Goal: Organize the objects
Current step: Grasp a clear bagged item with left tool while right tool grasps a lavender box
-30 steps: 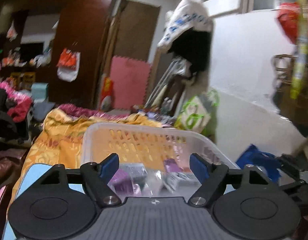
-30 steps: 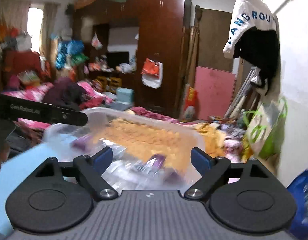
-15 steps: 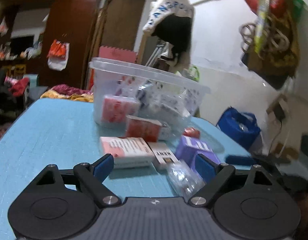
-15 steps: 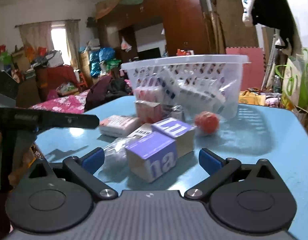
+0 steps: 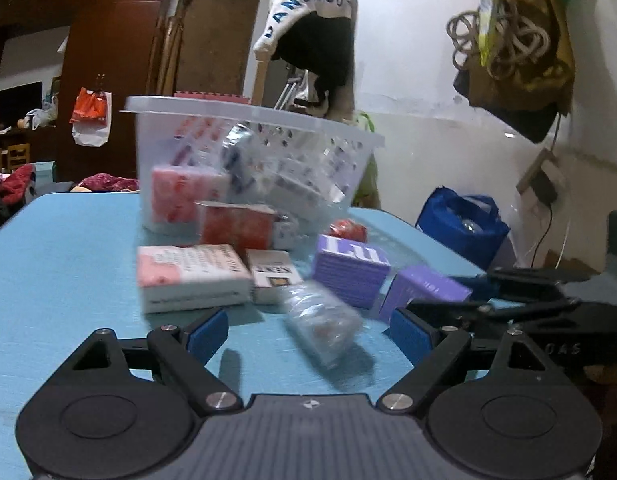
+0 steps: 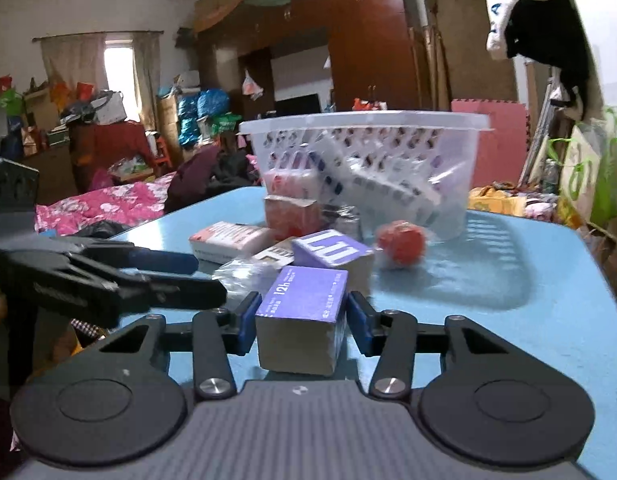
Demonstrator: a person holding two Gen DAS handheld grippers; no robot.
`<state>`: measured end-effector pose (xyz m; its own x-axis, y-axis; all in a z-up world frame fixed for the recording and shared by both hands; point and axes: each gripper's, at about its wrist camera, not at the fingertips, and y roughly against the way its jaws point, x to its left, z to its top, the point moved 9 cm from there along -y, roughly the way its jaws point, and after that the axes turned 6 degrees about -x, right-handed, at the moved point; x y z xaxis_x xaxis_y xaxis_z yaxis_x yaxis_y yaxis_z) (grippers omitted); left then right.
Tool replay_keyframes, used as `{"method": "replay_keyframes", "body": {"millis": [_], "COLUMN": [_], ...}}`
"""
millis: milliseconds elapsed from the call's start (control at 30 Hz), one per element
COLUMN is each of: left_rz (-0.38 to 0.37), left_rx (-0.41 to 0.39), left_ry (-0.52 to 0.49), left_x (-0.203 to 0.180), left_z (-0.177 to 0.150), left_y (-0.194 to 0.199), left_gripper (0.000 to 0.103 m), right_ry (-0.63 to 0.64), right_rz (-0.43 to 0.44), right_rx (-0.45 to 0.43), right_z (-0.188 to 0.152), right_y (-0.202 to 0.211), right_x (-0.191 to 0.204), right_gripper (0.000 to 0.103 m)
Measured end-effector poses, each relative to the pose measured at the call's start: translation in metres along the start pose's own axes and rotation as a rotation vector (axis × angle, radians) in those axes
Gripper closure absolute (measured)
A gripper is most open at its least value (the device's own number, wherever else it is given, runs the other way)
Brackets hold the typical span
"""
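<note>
Here, on the blue desk [image 5: 60, 240], things lie in a loose cluster before a clear basket [image 5: 248, 152] that stands toward the far edge and holds several packets. At the left of the cluster lies a pink-and-white box [image 5: 188, 276], with a red carton [image 5: 236, 226] behind it against the basket wall and a small white pack [image 5: 272, 276] just beside it on the right. A clear wrapped bundle [image 5: 320, 320] lies nearer the front edge, between the wide-apart pads of the left tool [image 5: 308, 332], which grips nothing. Right of that sit two purple boxes: a far box [image 6: 332, 254] and a near box [image 6: 304, 316]. The right tool [image 6: 302, 322] is closing on the near box, which sits between its pads; they look to touch its sides, though blur makes contact uncertain. A red ball [image 6: 402, 242] rests farthest right, near the basket's front corner.
</note>
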<state>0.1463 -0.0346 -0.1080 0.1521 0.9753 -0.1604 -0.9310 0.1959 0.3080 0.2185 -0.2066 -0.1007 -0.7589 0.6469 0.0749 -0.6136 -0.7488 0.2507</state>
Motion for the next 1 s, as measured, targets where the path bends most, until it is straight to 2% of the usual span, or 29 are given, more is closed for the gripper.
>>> {"method": "replay_keyframes", "body": {"millis": [133, 233, 267, 300, 567, 800, 933, 1000], "left_rz": [0.018, 0.039, 0.058, 0.075, 0.076, 0.070, 0.036, -0.027], "left_rx": [0.007, 0.006, 0.010, 0.010, -0.063, -0.109, -0.147, -0.182], "left_ry": [-0.041, -0.062, -0.076, -0.087, -0.106, -0.061, -0.018, 0.059], "left_x": [-0.014, -0.019, -0.019, -0.018, -0.016, -0.001, 0.006, 0.012], "left_z": [-0.004, -0.006, -0.006, -0.007, 0.002, 0.019, 0.032, 0.052], "left_y": [-0.010, -0.012, -0.013, -0.013, 0.006, 0.019, 0.027, 0.032], "left_gripper": [0.013, 0.033, 0.048, 0.052, 0.053, 0.053, 0.053, 0.053], "right_ry": [-0.017, -0.028, -0.027, -0.025, -0.012, -0.041, -0.064, -0.061], "right_rz": [-0.021, -0.024, -0.023, -0.022, -0.014, 0.021, 0.022, 0.007], "right_rx": [0.002, -0.001, -0.002, -0.003, 0.002, -0.029, -0.051, -0.095], "right_z": [-0.002, -0.001, 0.000, 0.000, -0.001, 0.009, 0.019, 0.042], "right_y": [0.004, 0.003, 0.003, 0.003, 0.002, 0.009, 0.012, 0.014], "right_x": [-0.011, -0.015, -0.015, -0.014, -0.012, -0.013, -0.018, -0.020], "right_gripper": [0.053, 0.053, 0.053, 0.053, 0.054, 0.055, 0.055, 0.055]}}
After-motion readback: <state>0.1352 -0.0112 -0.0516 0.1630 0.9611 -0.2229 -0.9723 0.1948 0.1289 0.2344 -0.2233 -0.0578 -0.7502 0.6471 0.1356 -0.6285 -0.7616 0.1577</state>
